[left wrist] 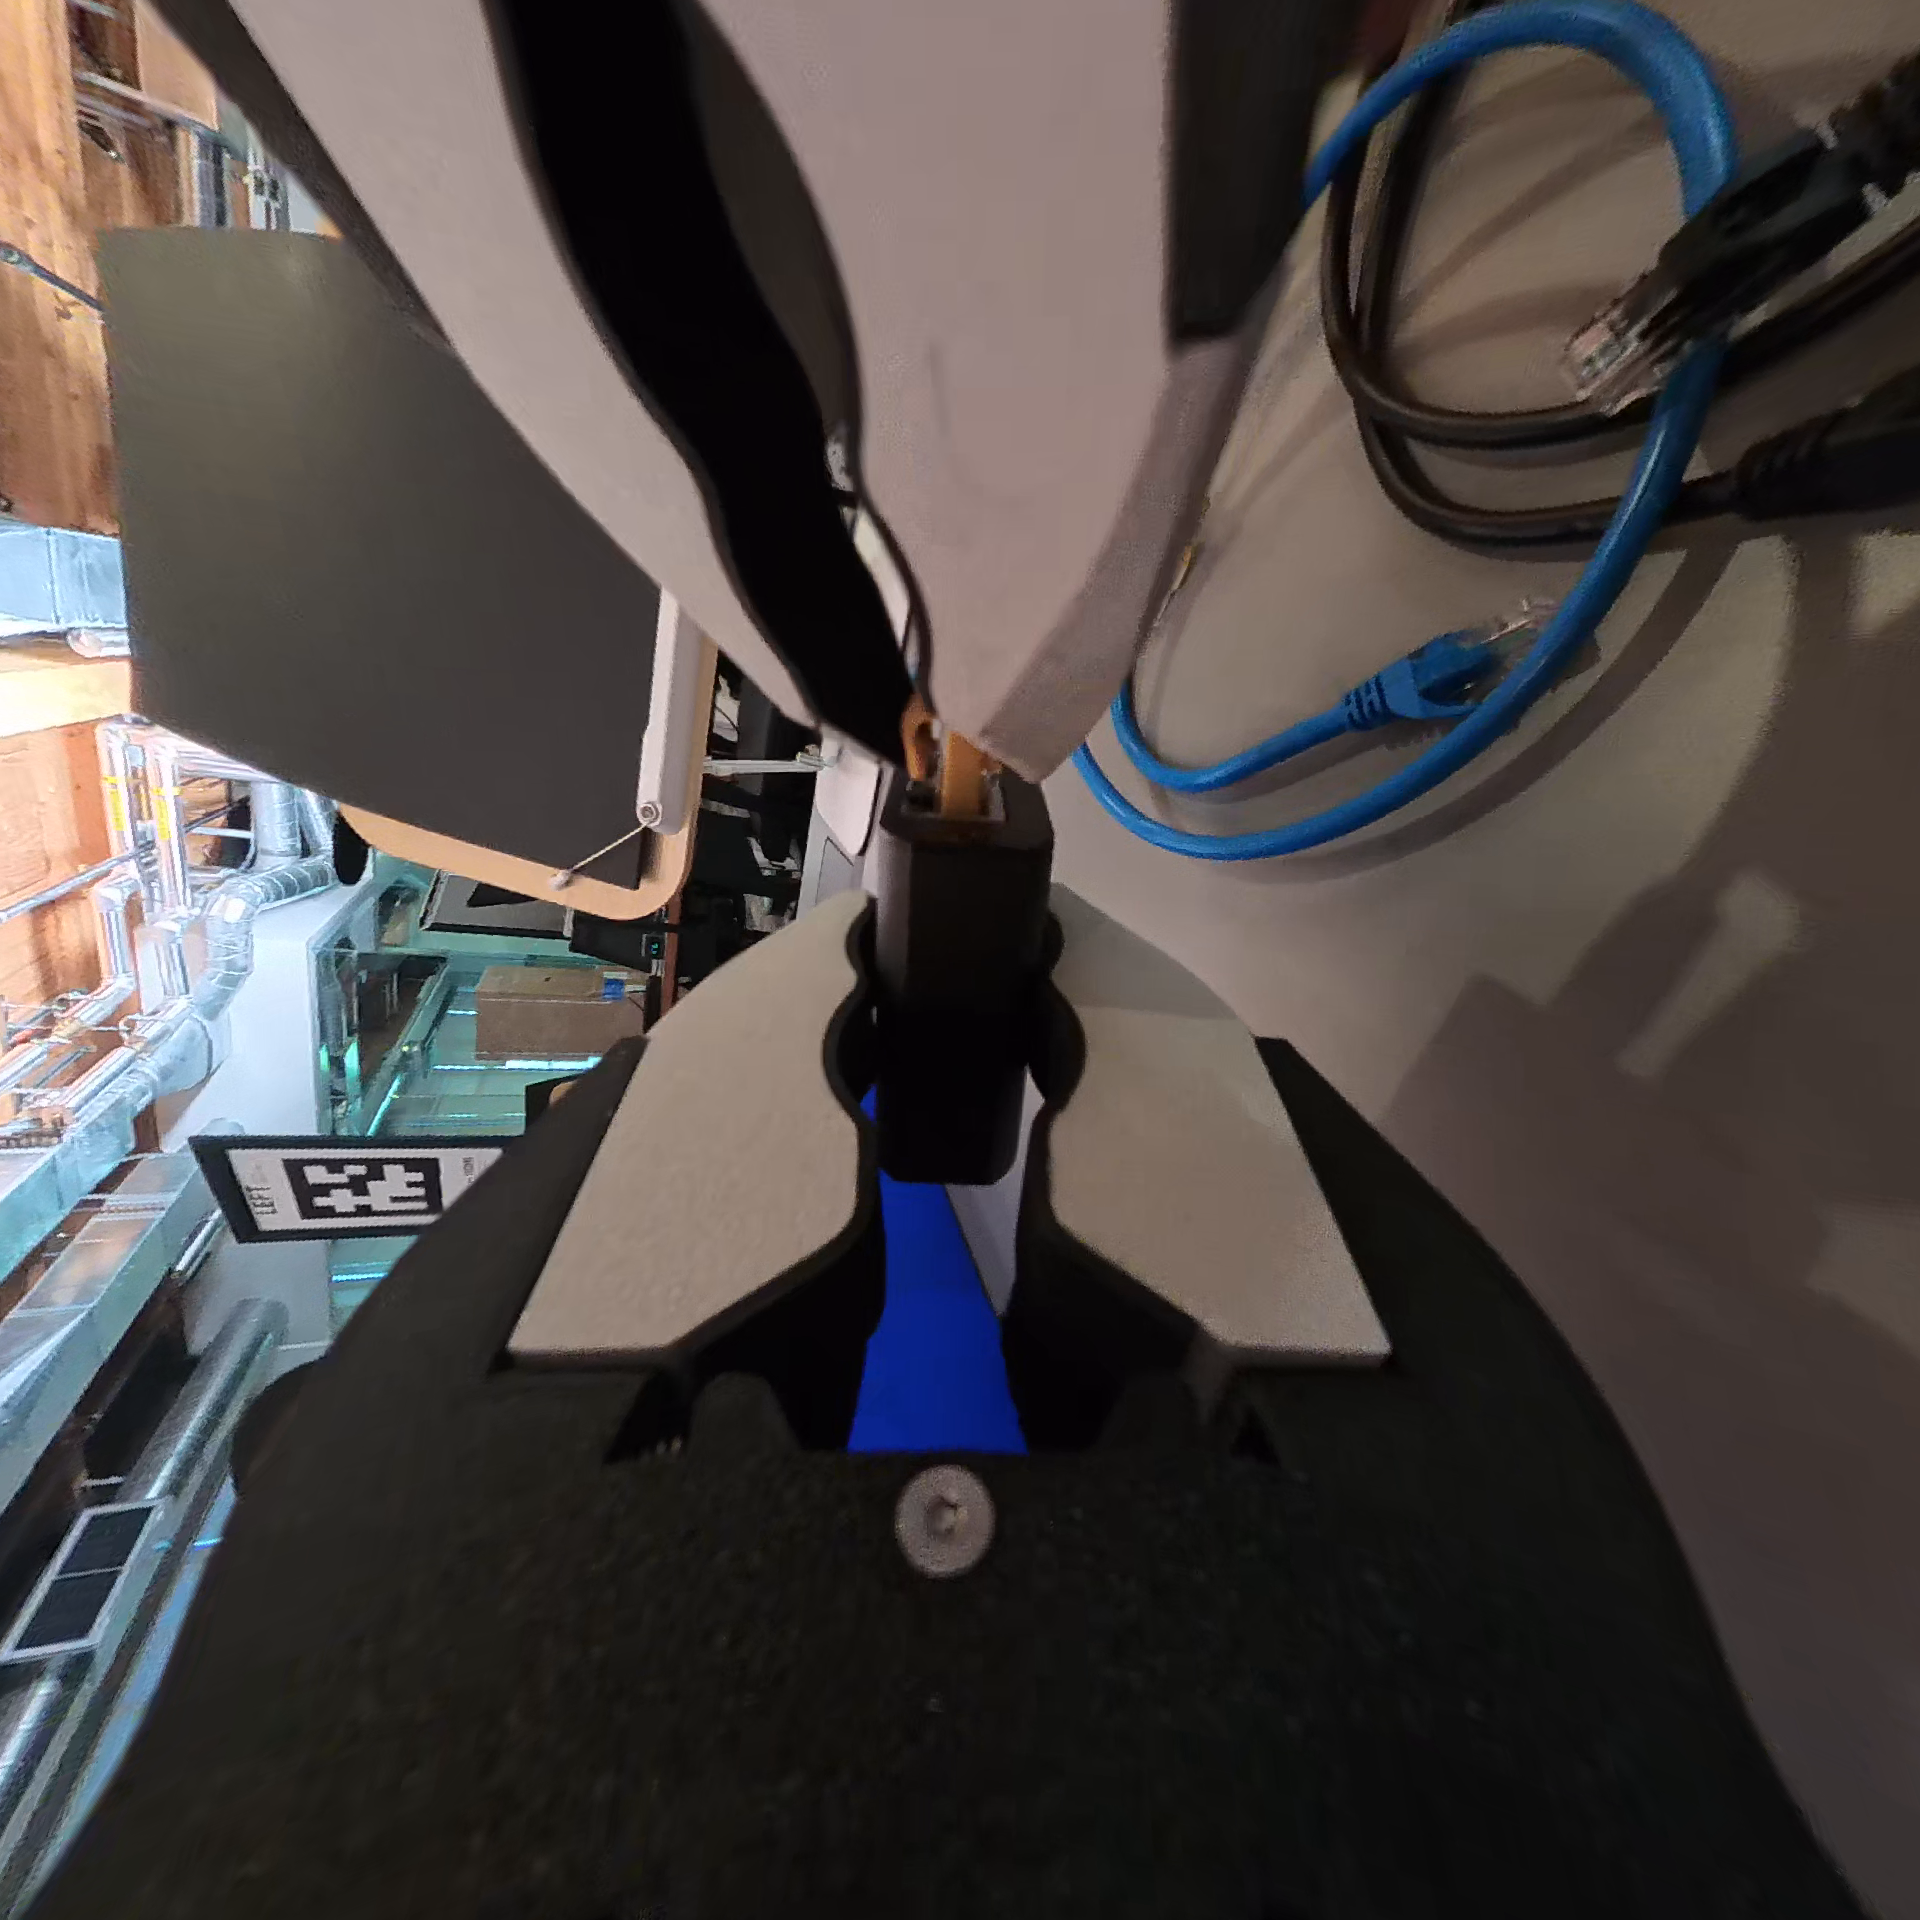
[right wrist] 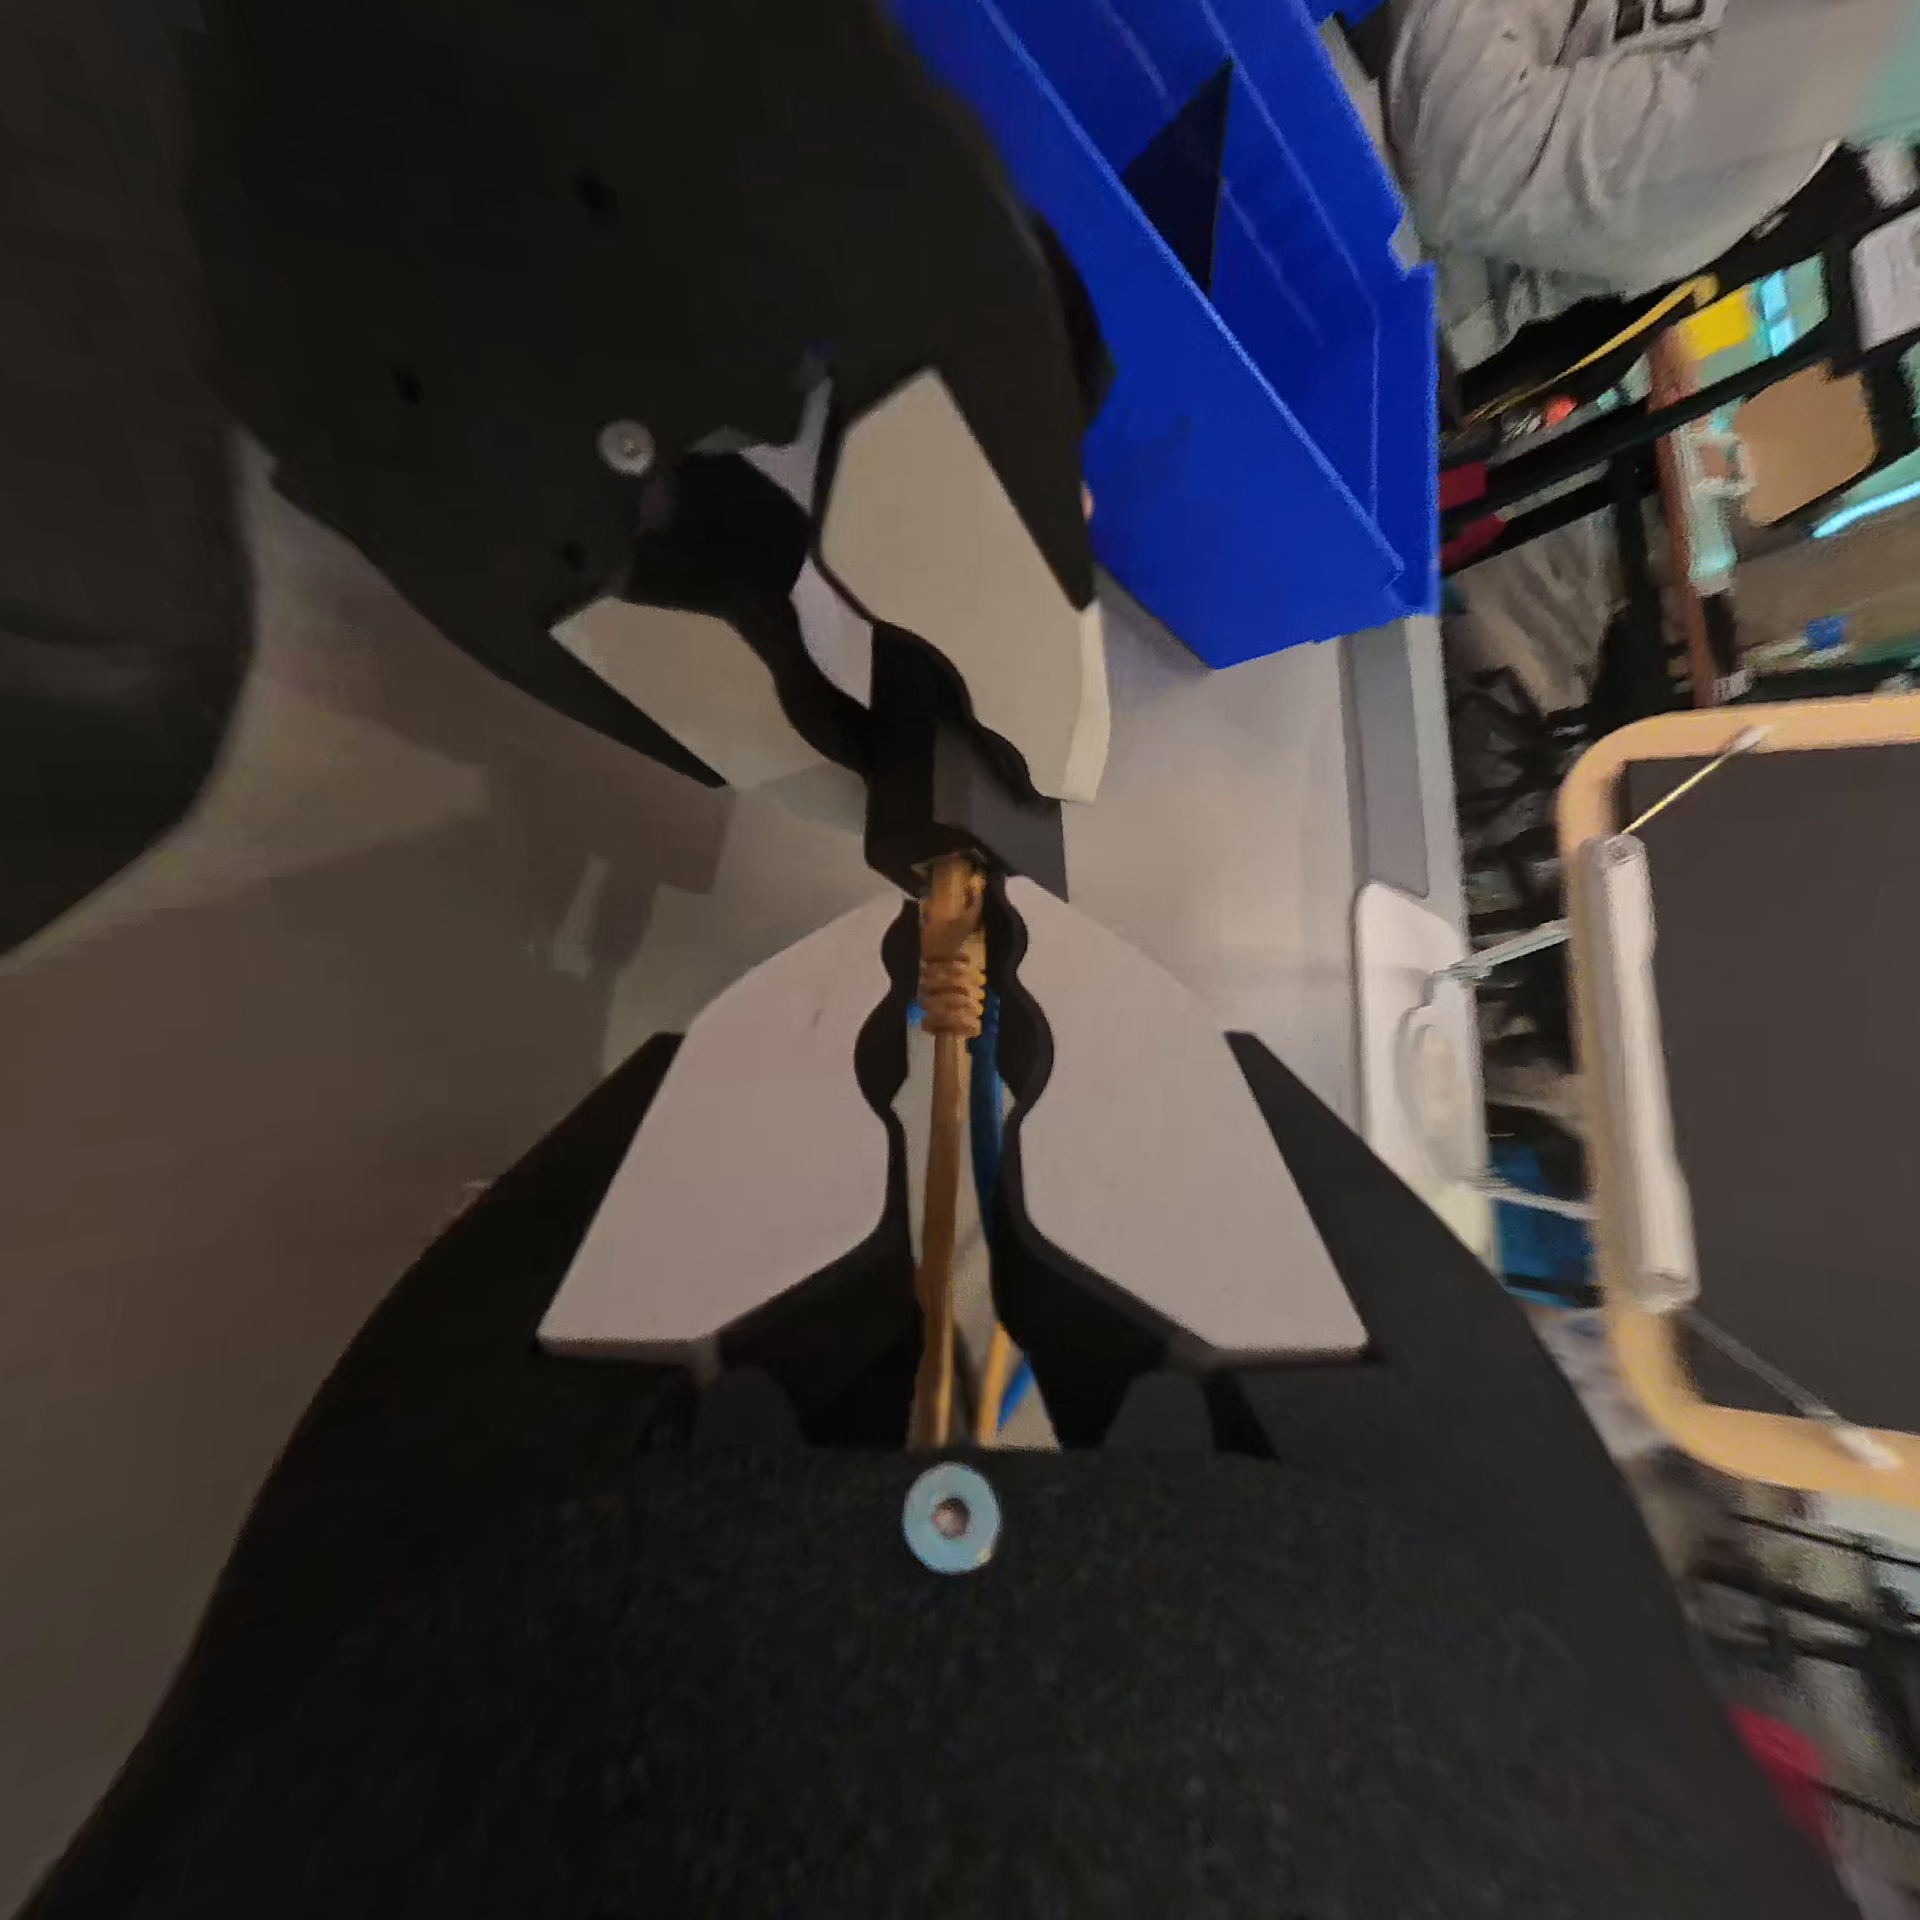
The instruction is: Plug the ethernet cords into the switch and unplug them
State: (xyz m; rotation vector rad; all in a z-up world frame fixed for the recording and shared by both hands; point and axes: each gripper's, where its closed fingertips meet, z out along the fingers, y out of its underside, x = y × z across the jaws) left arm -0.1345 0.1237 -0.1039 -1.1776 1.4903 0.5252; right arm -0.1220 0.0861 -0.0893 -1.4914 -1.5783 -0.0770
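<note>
My left gripper (left wrist: 956, 925) is shut on a small black switch block (left wrist: 961, 997) and holds it above the white table (left wrist: 1558, 1039). My right gripper (right wrist: 954, 935) is shut on a tan ethernet cord (right wrist: 945, 1143) just behind its plug. The plug (left wrist: 951, 764) sits in the block's port. In the right wrist view the left gripper (right wrist: 904, 769) grips the block (right wrist: 935, 800) from the far side. In the left wrist view the right gripper (left wrist: 935, 727) comes down from above. A blue ethernet cord (left wrist: 1403, 686) and a black one (left wrist: 1621, 332) lie loose on the table.
A blue plastic bin (right wrist: 1247, 416) stands close behind the left gripper. A dark panel with a wooden rim (right wrist: 1600, 1039) is at the table's edge. A person in grey clothing (right wrist: 1558, 125) stands beyond it. Shelving and clutter fill the background. The tips of one gripper are about 4 cm away from the tips of the other.
</note>
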